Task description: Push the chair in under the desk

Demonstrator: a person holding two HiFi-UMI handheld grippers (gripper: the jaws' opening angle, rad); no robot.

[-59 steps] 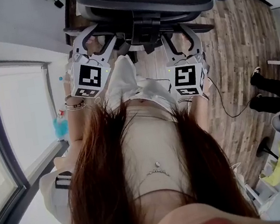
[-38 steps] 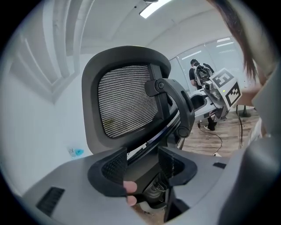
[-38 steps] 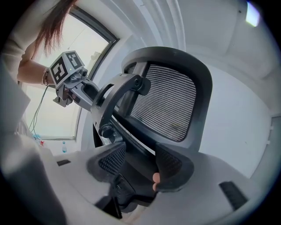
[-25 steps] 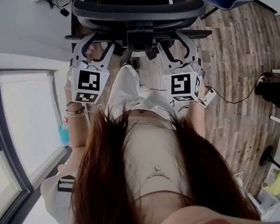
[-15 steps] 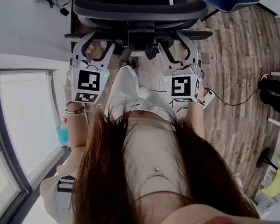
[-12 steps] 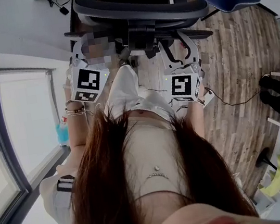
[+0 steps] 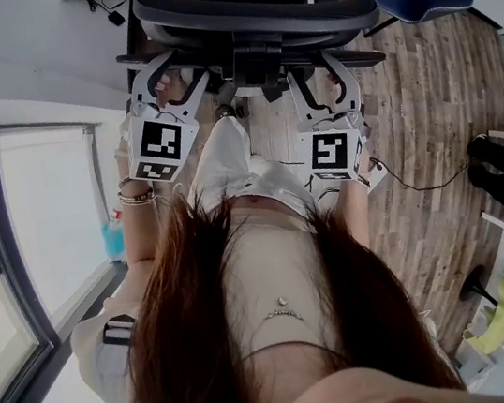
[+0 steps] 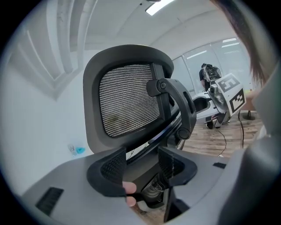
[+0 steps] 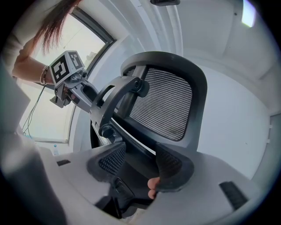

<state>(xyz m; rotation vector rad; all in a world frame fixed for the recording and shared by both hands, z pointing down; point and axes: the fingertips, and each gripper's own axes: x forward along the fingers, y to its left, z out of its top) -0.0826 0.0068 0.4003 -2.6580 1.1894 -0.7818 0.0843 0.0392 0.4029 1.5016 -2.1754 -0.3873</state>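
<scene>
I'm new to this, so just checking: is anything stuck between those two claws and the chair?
Nothing visible is. The left gripper and right gripper, jaws open, sit close behind the chair, at its backrest frame, with only open air between. Whether they touch it is unclear.

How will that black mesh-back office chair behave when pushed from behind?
For the black mesh-back office chair: rigid frame probably takes the push without flexing; the mesh panel would likely give. On smooth wood floor it should move easily; pushing high may tilt the back.

text: none legible | signs: square coded markers on left claw cube (image 7: 160,147), right claw cube (image 7: 331,152)
</scene>
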